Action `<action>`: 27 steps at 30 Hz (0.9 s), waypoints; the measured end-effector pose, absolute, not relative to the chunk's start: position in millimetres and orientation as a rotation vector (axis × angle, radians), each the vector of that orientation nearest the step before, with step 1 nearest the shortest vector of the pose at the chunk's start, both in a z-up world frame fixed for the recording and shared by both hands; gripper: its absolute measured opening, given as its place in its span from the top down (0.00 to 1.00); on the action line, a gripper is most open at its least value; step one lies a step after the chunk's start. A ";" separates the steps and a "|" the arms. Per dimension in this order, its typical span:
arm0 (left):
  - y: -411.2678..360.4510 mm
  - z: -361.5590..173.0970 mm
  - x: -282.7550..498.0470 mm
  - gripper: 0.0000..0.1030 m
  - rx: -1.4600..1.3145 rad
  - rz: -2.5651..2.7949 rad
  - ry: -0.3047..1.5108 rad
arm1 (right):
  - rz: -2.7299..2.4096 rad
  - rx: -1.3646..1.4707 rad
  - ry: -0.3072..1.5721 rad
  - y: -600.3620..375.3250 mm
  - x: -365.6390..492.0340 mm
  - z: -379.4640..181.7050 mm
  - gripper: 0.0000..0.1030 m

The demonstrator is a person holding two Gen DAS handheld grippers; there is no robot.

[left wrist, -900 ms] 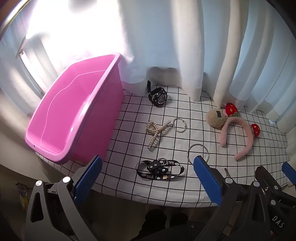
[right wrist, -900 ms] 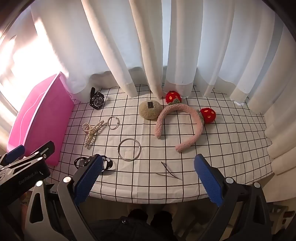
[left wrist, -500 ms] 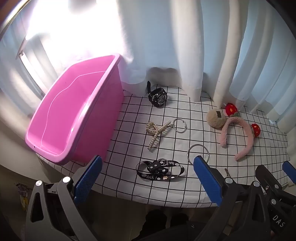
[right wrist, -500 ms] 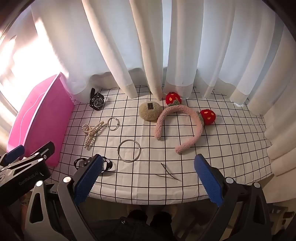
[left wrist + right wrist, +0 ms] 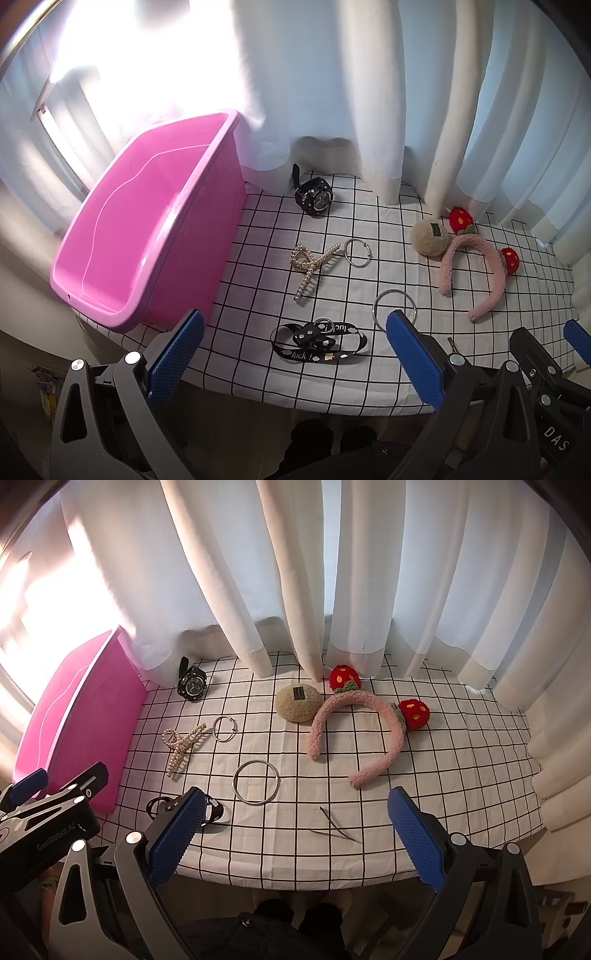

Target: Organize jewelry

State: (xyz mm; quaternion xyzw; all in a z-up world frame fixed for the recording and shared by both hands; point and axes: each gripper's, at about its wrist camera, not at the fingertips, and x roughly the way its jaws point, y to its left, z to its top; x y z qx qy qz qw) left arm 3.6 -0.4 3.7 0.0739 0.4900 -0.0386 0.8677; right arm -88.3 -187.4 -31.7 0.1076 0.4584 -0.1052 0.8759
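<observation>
An empty pink bin (image 5: 147, 236) stands at the table's left; it also shows in the right wrist view (image 5: 74, 720). On the checked cloth lie a black watch (image 5: 314, 195), a pearl hair clip (image 5: 310, 264), a small ring (image 5: 357, 252), a large metal bangle (image 5: 255, 782), a black lanyard (image 5: 317, 341), a pink strawberry headband (image 5: 354, 731), a beige puff (image 5: 298, 703) and thin hairpins (image 5: 338, 829). My left gripper (image 5: 293, 356) is open and empty over the front edge, by the lanyard. My right gripper (image 5: 295, 834) is open and empty, near the hairpins.
White curtains (image 5: 295, 590) hang along the back of the table. The cloth-covered table (image 5: 461, 775) ends just in front of both grippers. The left gripper body (image 5: 44, 823) shows at the lower left of the right wrist view.
Both views have shifted slightly; the table items sit a little lower and nearer. Nothing was taken hold of and both grippers stay open.
</observation>
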 end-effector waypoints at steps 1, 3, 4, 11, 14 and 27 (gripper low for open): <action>0.1 3.8 4.2 0.06 0.154 -0.081 1.026 | -0.219 0.225 0.957 -187.7 -87.9 -31.7 0.08; 0.2 4.2 3.8 0.06 0.154 -0.081 1.026 | -0.218 0.226 0.958 -188.3 -87.0 -31.9 0.08; -3.2 2.4 1.9 0.06 0.158 -0.080 1.023 | -0.218 0.226 0.958 -188.6 -86.3 -32.0 0.08; -2.4 2.6 3.8 0.06 0.157 -0.078 1.024 | -0.219 0.223 0.955 -185.0 -87.4 -33.9 0.08; -2.9 1.6 3.3 0.06 0.158 -0.079 1.027 | -0.220 0.224 0.955 -187.6 -87.0 -31.2 0.08; -2.9 1.3 4.0 0.06 0.159 -0.079 1.026 | -0.221 0.223 0.954 -187.3 -87.6 -30.1 0.08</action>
